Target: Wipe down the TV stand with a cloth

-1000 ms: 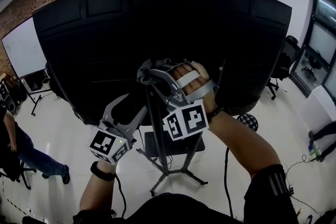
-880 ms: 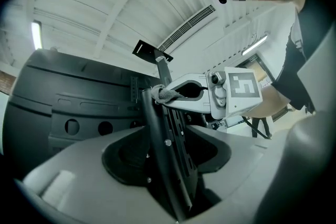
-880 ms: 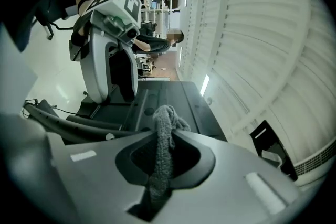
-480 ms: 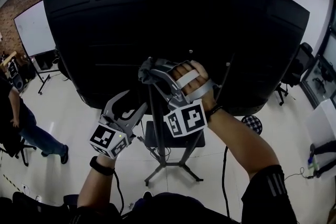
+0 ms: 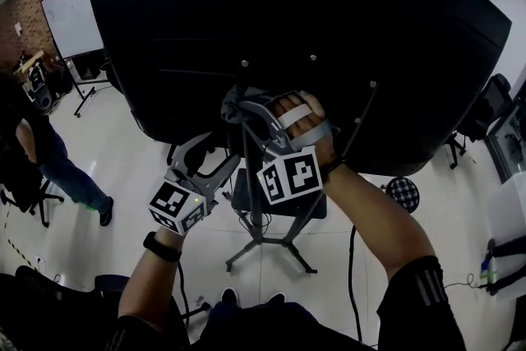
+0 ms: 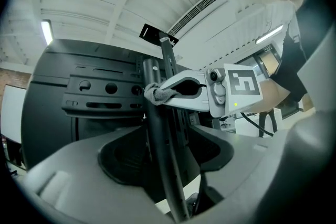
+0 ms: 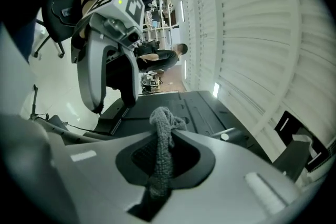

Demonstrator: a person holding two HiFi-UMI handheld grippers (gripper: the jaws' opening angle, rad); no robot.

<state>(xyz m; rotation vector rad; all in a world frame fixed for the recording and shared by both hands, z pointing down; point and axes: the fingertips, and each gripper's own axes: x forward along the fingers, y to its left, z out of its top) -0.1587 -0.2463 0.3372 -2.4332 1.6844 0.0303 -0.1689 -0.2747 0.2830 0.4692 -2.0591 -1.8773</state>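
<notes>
- TV (image 5: 329, 20): back towards the viewer, mounted at the top of a pole (image 5: 254, 214).
- Legs (image 5: 260, 242): on the floor, at the pole's foot.
- Shelf (image 5: 283, 205): on the stand, below the TV.
- Right gripper (image 5: 246, 113): at the pole, just under the TV. A cloth (image 5: 232, 103) sits in its jaws, against the pole.
- Left gripper (image 5: 215, 156): lower and to the left. Its jaws, just opened wider, stand either side of the pole.
- Whiteboard (image 5: 72, 16): far left.
- Stool (image 5: 403, 193): right of the stand.

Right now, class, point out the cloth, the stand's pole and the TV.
cloth (image 7: 160, 149), right gripper view, its bunched middle.
stand's pole (image 6: 160, 155), left gripper view, mid-shaft.
TV (image 5: 288, 12), head view, back panel.
</notes>
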